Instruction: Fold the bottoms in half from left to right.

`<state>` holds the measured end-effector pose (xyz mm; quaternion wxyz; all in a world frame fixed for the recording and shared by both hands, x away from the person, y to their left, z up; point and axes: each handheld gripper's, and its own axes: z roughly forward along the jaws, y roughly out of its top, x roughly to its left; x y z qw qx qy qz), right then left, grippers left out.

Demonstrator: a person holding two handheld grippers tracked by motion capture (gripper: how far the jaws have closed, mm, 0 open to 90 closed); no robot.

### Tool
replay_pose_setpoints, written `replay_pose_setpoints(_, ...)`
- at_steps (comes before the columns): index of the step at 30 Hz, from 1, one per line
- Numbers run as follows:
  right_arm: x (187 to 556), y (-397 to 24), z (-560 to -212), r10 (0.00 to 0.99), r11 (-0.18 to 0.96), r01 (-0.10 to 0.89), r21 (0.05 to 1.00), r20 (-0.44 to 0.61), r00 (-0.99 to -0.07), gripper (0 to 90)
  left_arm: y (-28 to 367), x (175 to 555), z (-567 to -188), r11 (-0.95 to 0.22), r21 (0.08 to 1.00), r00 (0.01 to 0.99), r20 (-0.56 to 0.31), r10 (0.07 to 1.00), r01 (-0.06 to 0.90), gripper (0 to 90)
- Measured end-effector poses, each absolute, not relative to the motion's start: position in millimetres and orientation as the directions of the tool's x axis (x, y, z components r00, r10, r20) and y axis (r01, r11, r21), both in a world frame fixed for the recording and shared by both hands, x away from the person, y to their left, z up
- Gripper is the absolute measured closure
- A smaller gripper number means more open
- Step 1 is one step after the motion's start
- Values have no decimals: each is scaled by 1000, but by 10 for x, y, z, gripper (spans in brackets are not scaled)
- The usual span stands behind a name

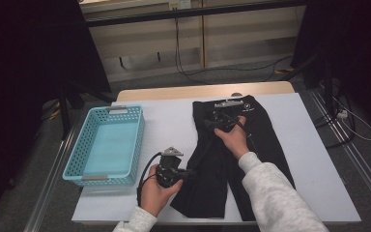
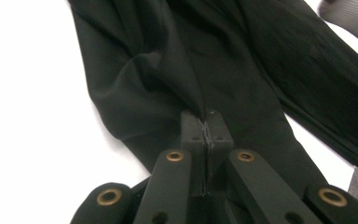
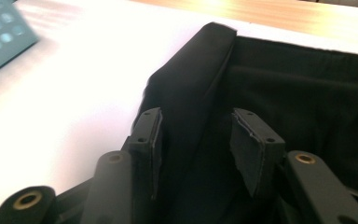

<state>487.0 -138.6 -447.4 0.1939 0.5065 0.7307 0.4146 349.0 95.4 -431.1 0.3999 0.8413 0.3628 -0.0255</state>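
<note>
High view: black shorts lie flat on the white table, right of the blue basket. Left gripper view — left gripper pinches shut on a fabric fold. Right gripper view — right gripper is partway open, jaws either side of the waistband, pads off it.

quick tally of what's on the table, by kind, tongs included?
Black trousers: 1
Turquoise basket: 1
Tongs: 2, the left tongs shut on the trousers, the right tongs open at the waistband
Total: 4
</note>
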Motion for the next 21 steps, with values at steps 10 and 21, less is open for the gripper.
replay_pose_setpoints(10, 5051, -1260, -4598, 890, 163, 618, 769, 155, -428, 769, 979, 3483, -4325, -398, 650, 724, -361, 588, 648, 893)
replay_pose_setpoints(21, 5043, -1313, -4368, 879, 190, 550, 813, 109, -465, 900, 900, 3477, -4218, -376, 679, 745, -392, 540, 630, 894)
